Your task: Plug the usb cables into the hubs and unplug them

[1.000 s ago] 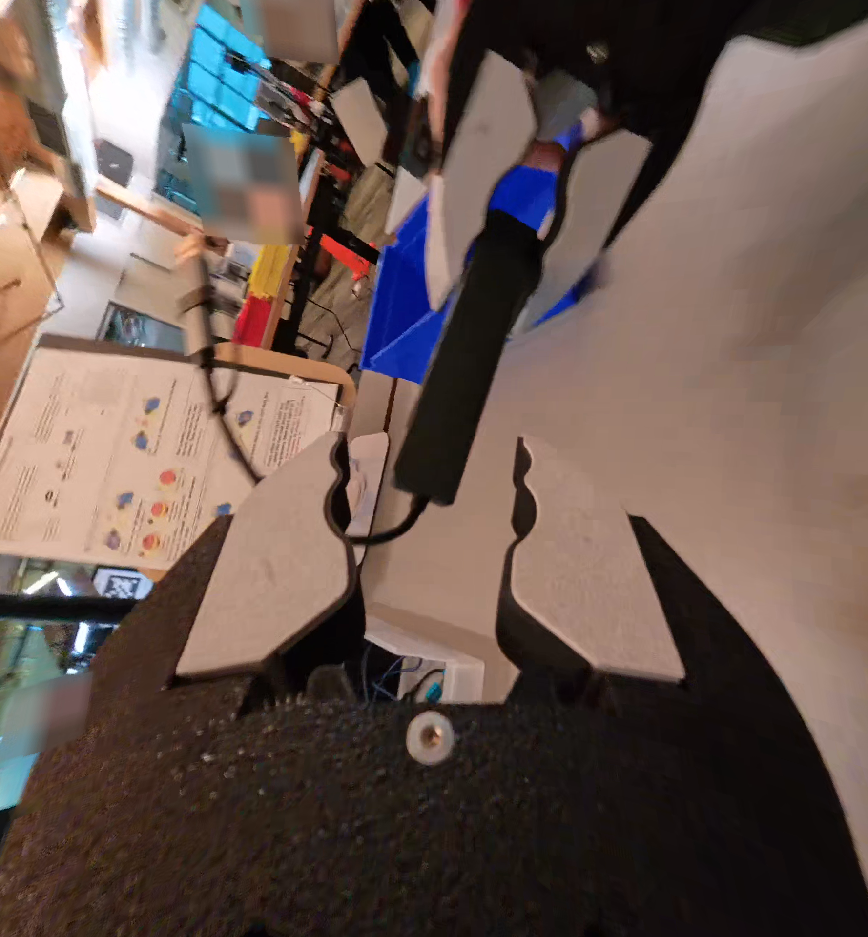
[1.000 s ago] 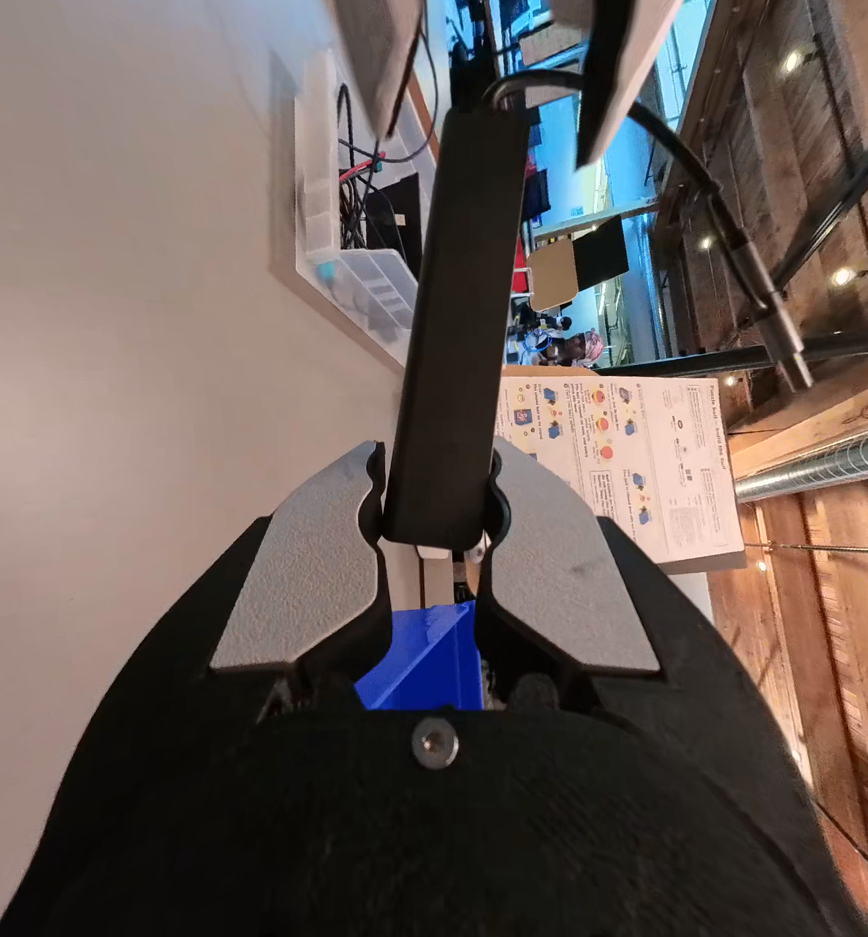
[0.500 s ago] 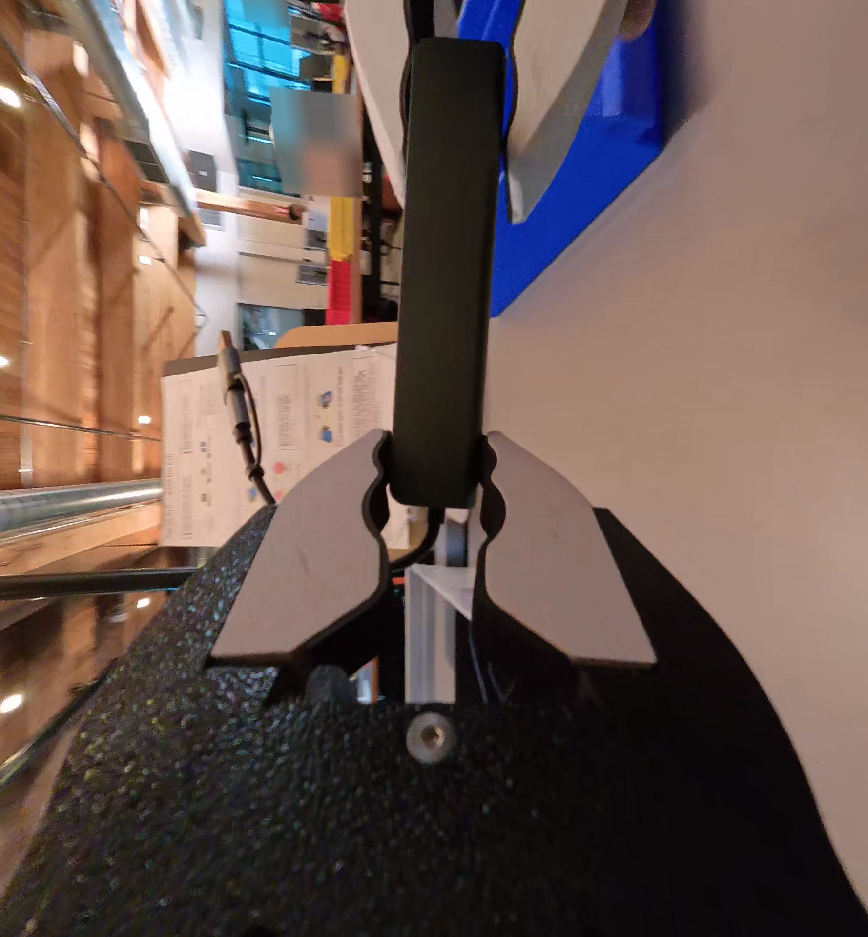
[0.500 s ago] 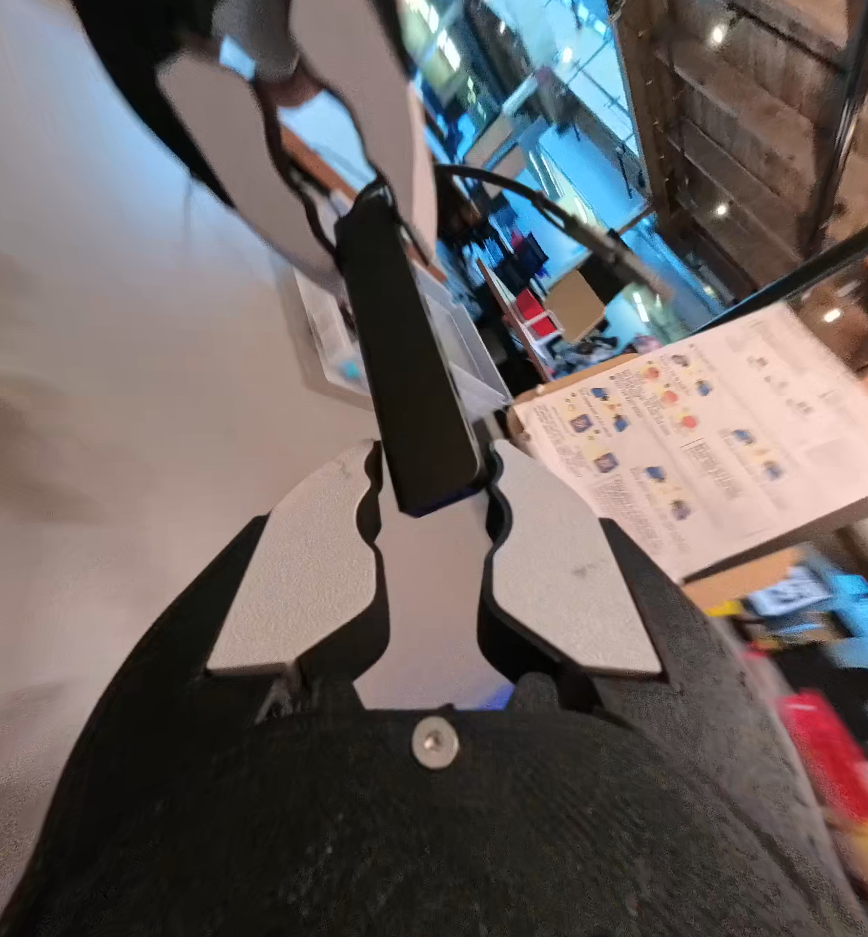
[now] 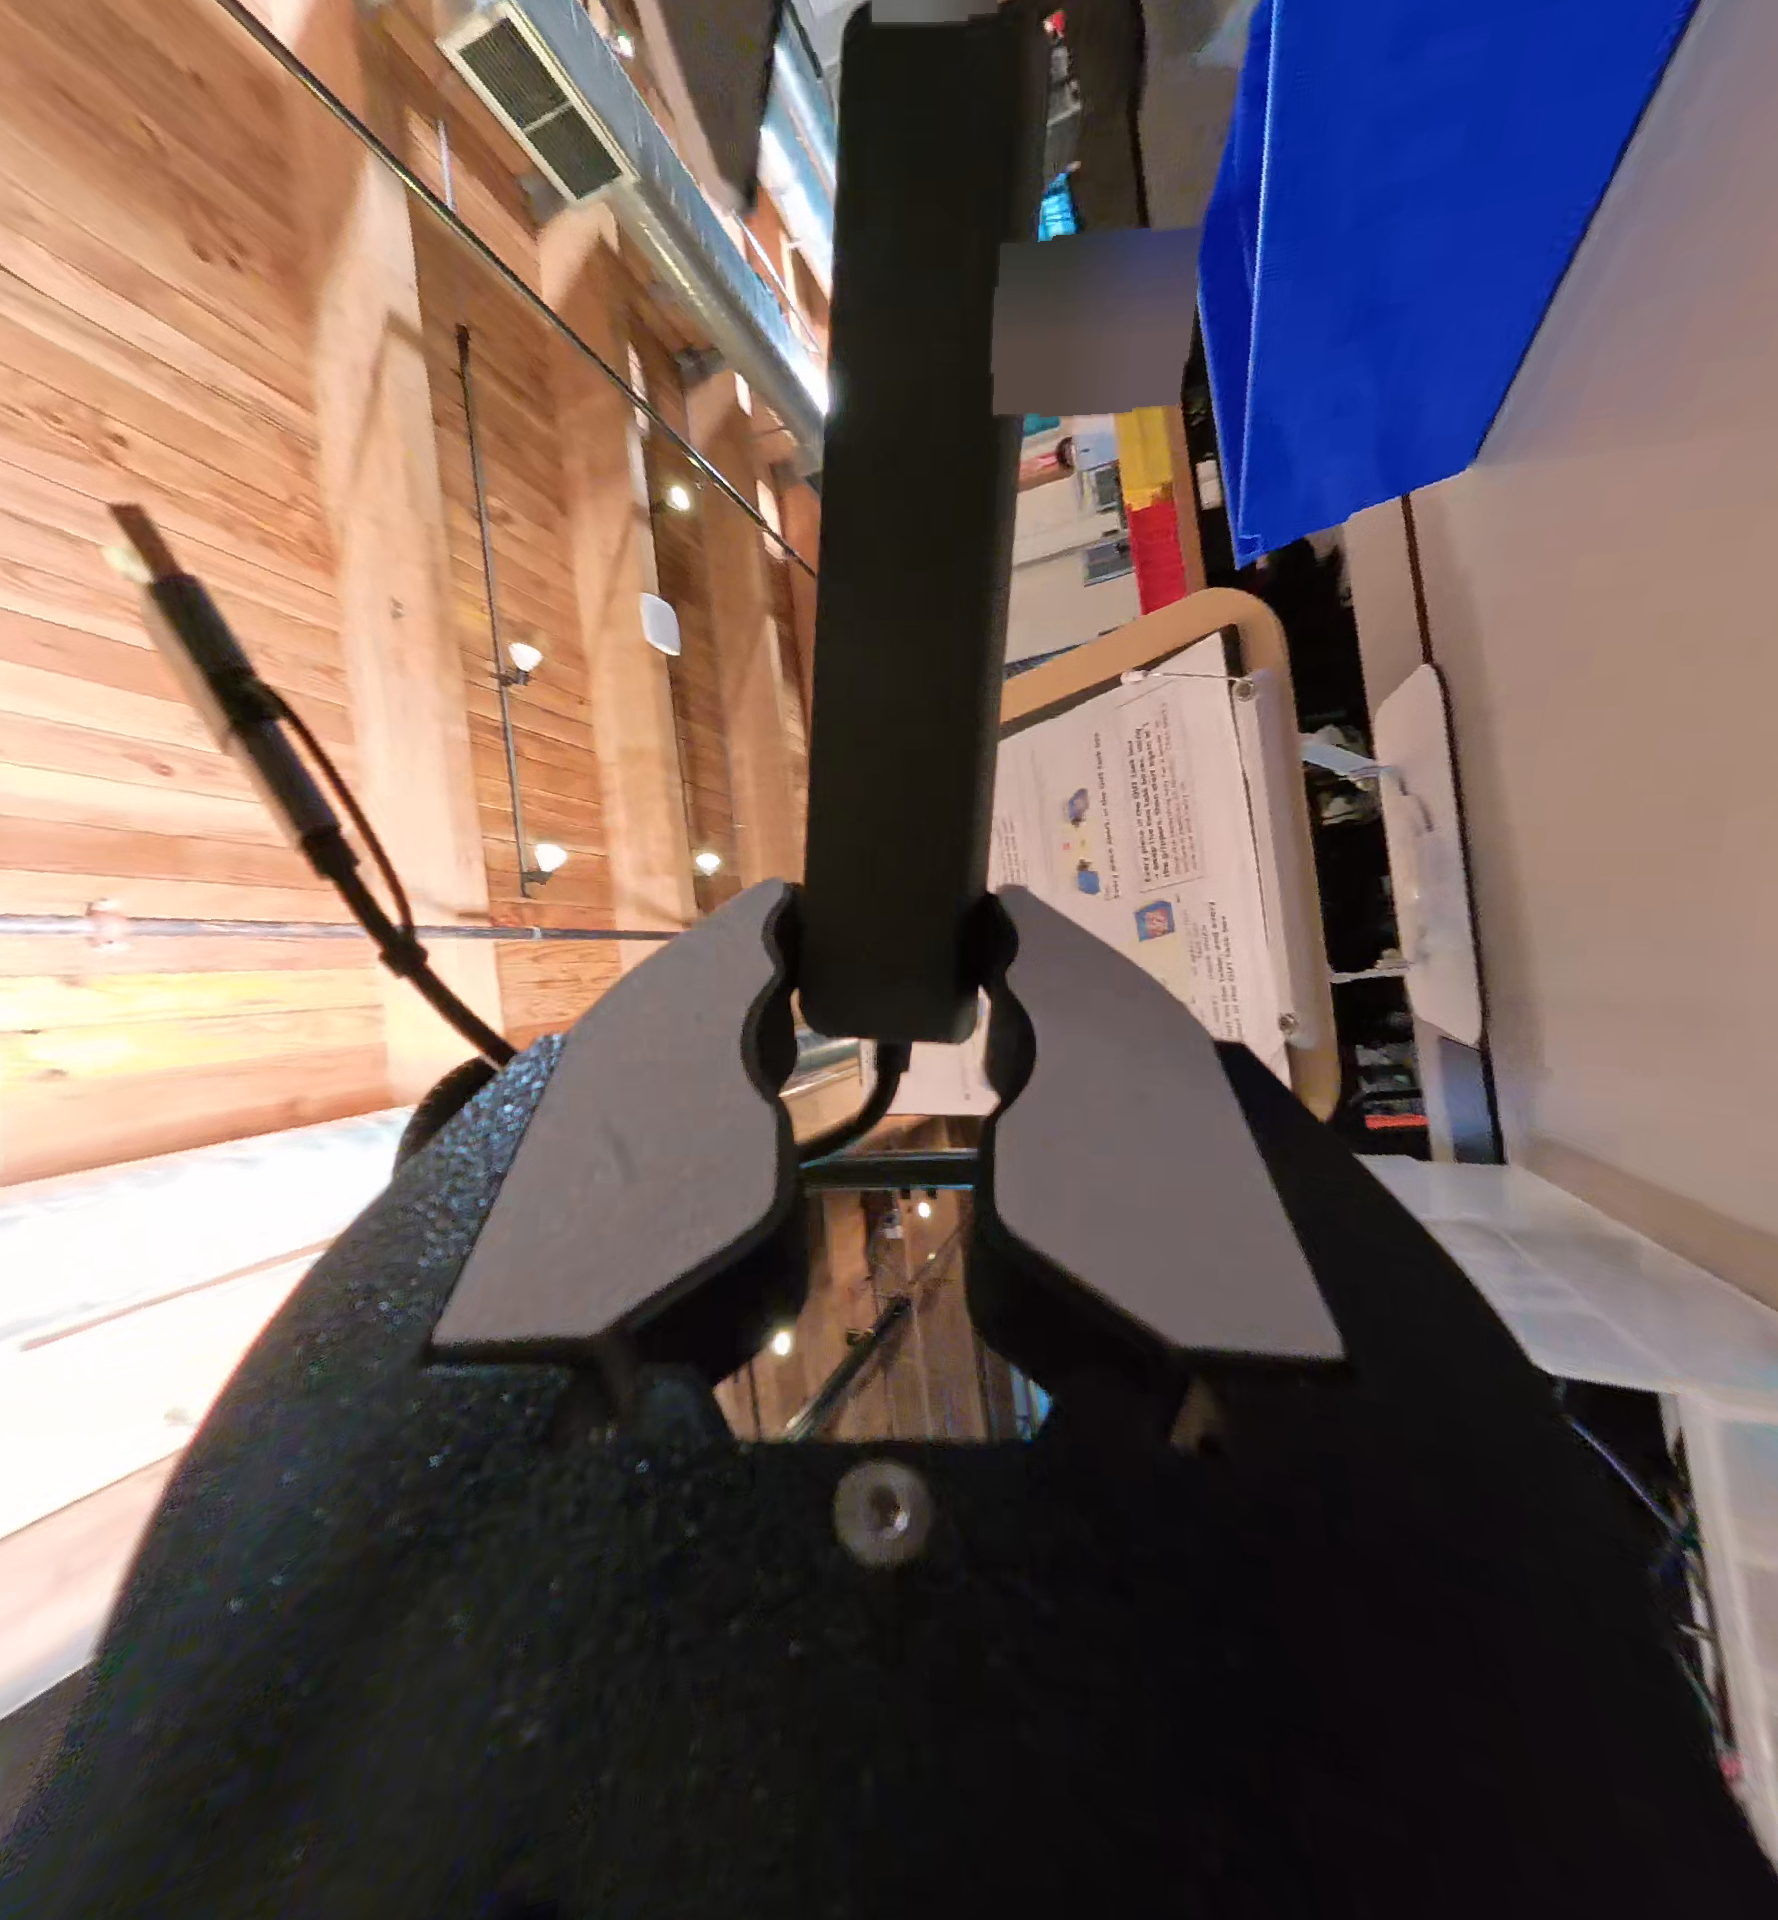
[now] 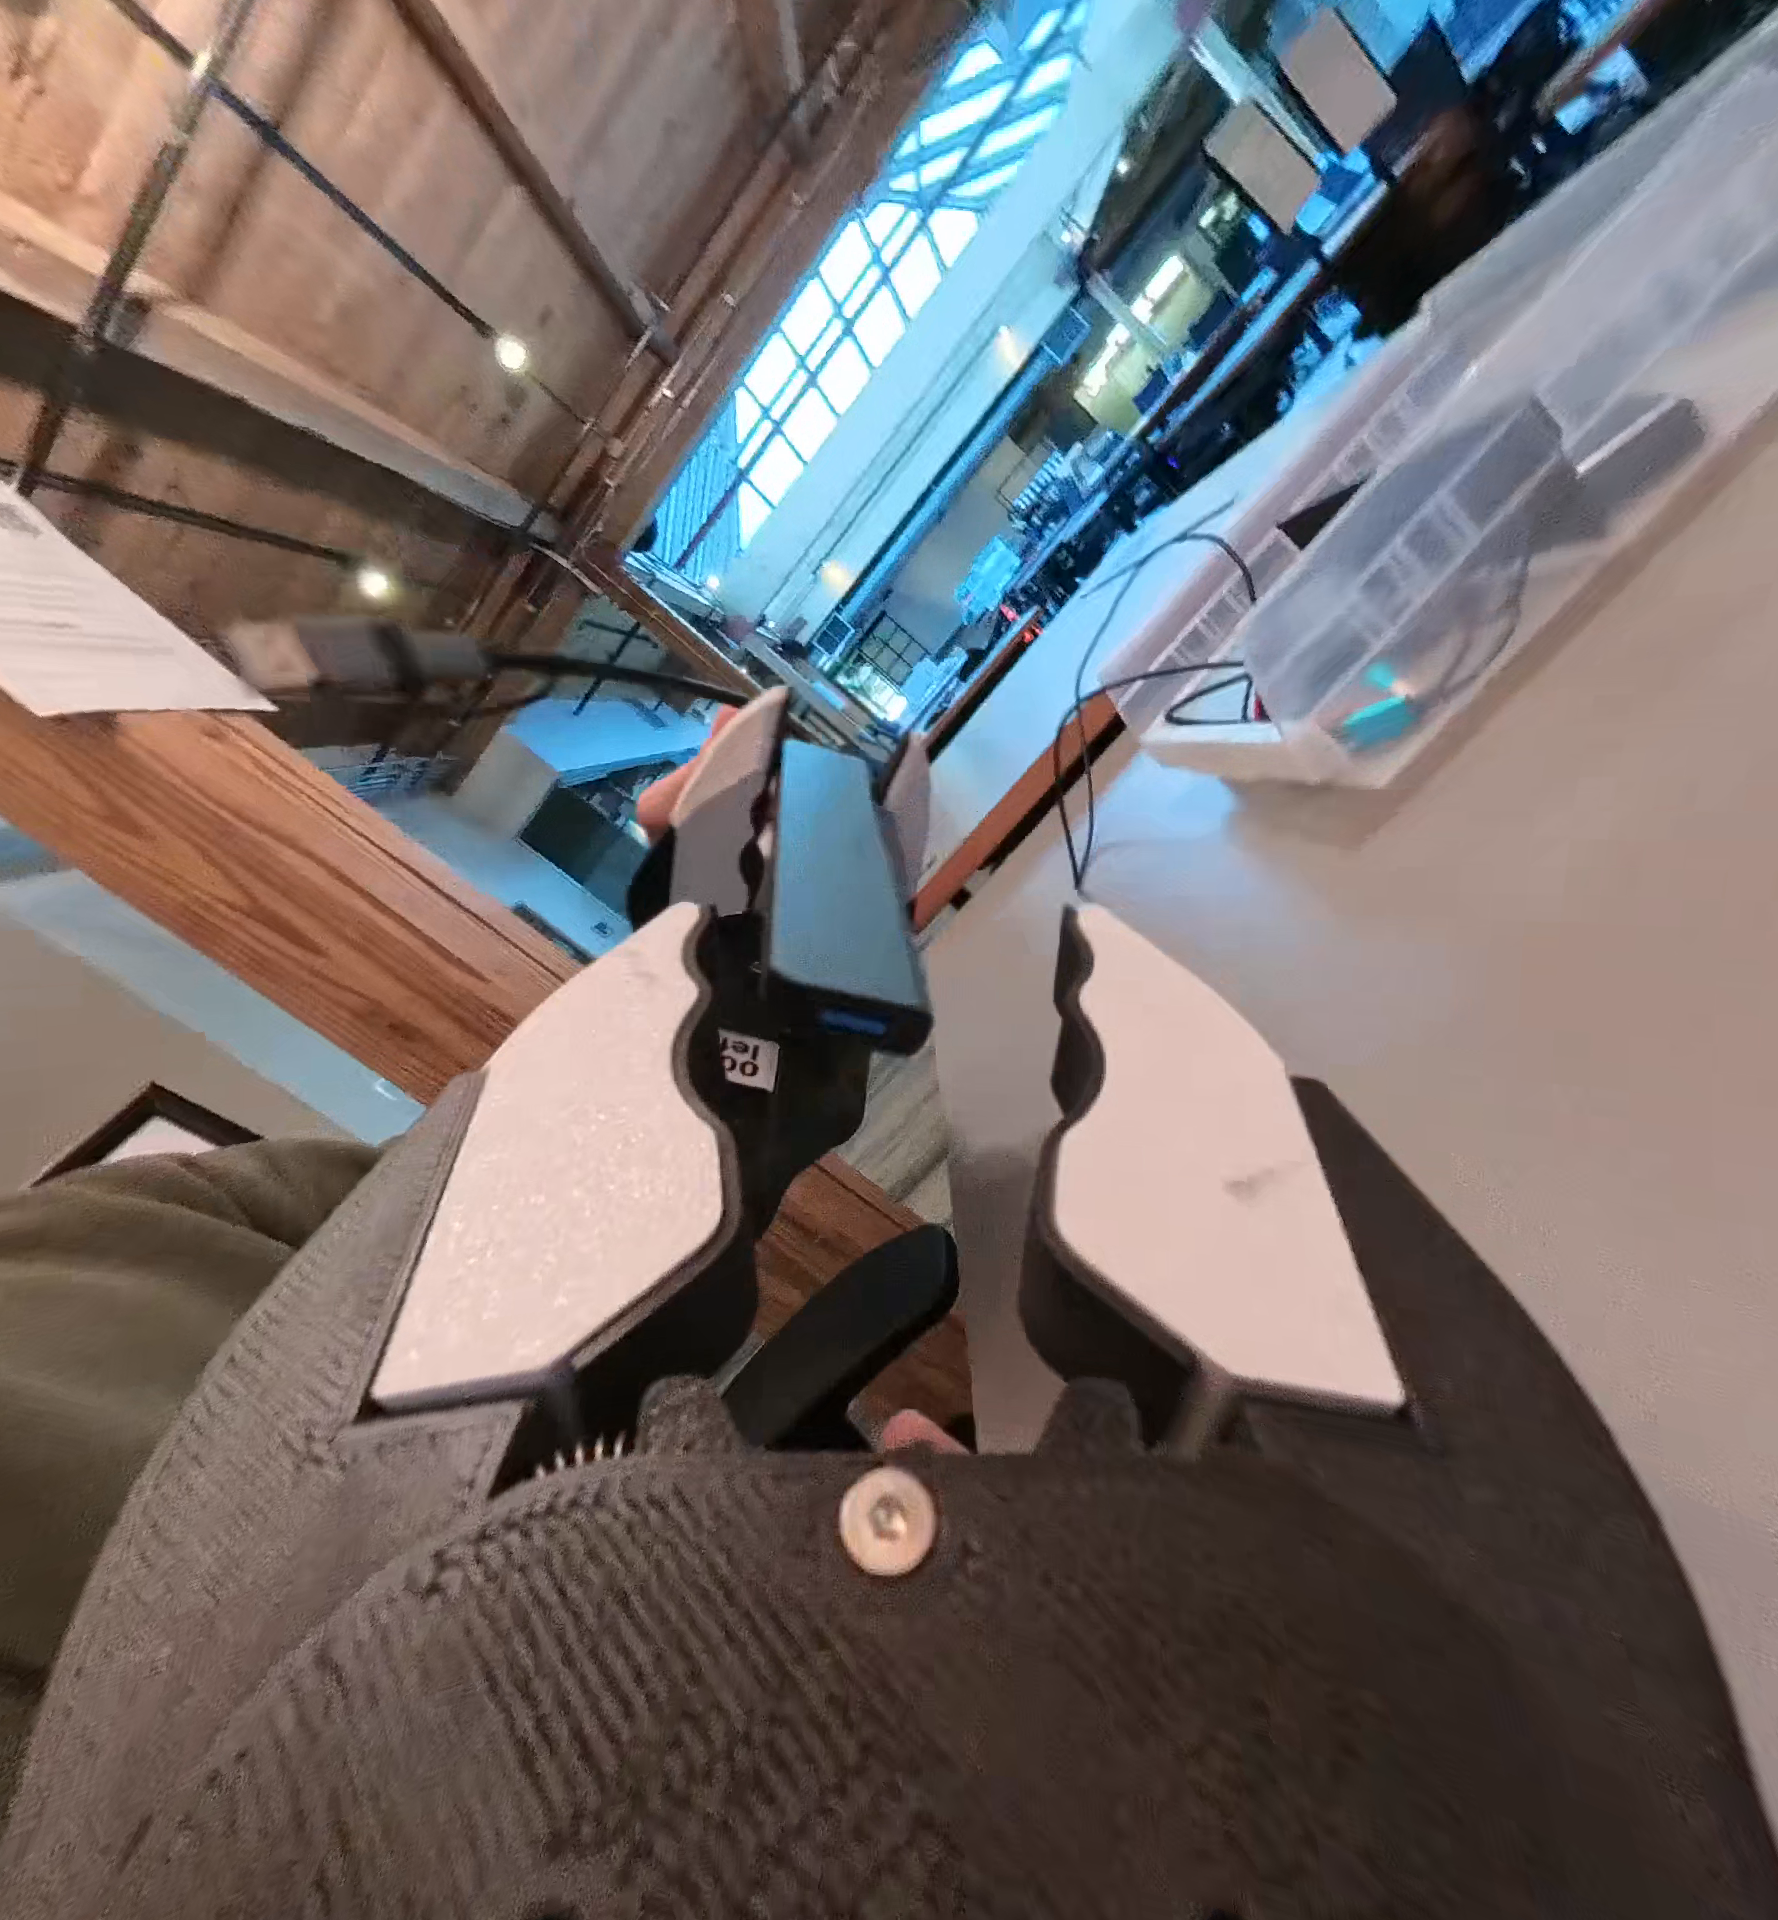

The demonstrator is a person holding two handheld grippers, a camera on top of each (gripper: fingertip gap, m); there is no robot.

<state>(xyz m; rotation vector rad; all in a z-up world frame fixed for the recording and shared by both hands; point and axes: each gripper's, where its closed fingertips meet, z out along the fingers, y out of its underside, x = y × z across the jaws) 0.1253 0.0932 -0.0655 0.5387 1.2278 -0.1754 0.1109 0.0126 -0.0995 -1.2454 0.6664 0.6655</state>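
Note:
My left gripper [image 5: 890, 935] is shut on the cable end of a long black USB hub [image 5: 916, 499] and holds it in the air, off the table. The hub's own black cable [image 5: 365, 883] loops out to the left and ends in a free USB plug [image 5: 173, 603]. My right gripper [image 6: 880, 925] is open and empty. In the right wrist view the hub [image 6: 843, 914] points its free end with a blue port at me, a short way beyond my fingertips, with the left gripper [image 6: 823, 821] clamped on it behind.
The white table [image 6: 1539, 1039] lies to the right. On it are a blue bin [image 5: 1436, 260] and a clear plastic organiser box [image 6: 1436, 582] with loose thin wires. A printed sheet on a board [image 5: 1155, 831] stands behind. A person's olive sleeve [image 6: 85, 1299] is at lower left. The gap from one gripper's tips to the other's is roughly 10 cm.
The hub has passed from my right gripper to my left. My left gripper closed on it, and my right gripper opened and drew back. Both views have swung away from the table.

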